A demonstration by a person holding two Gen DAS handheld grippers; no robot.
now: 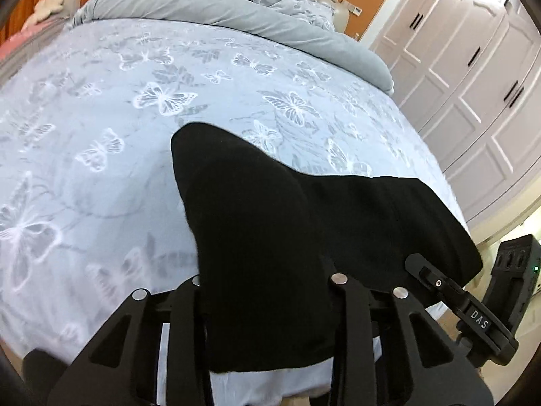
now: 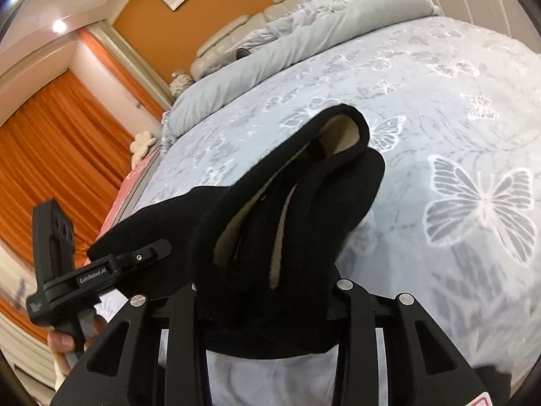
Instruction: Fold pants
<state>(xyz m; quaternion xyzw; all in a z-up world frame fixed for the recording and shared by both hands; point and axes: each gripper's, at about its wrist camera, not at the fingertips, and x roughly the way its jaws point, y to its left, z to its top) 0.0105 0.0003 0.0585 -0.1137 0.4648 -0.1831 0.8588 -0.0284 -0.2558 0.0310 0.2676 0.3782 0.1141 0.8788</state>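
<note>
Black pants [image 1: 287, 220] hang bunched and lifted off the butterfly-print bed [image 1: 118, 118]. My left gripper [image 1: 270, 304] is shut on one part of them, and the cloth drapes over its fingers and hides the tips. In the right wrist view the pants [image 2: 287, 203] show a beige fleece lining [image 2: 341, 132] at an open edge. My right gripper [image 2: 270, 311] is shut on them there, its tips also buried in cloth. Each view shows the other gripper clamped on the same garment: the right gripper [image 1: 419, 267] and the left gripper [image 2: 159, 248].
A grey duvet [image 1: 203, 3] is rolled back toward the padded headboard [image 2: 236, 30]. White wardrobe doors [image 1: 473, 67] stand along the bed's right side, and orange curtains [image 2: 50, 152] hang on the left. A person's hand [image 2: 61, 341] holds the left gripper's handle.
</note>
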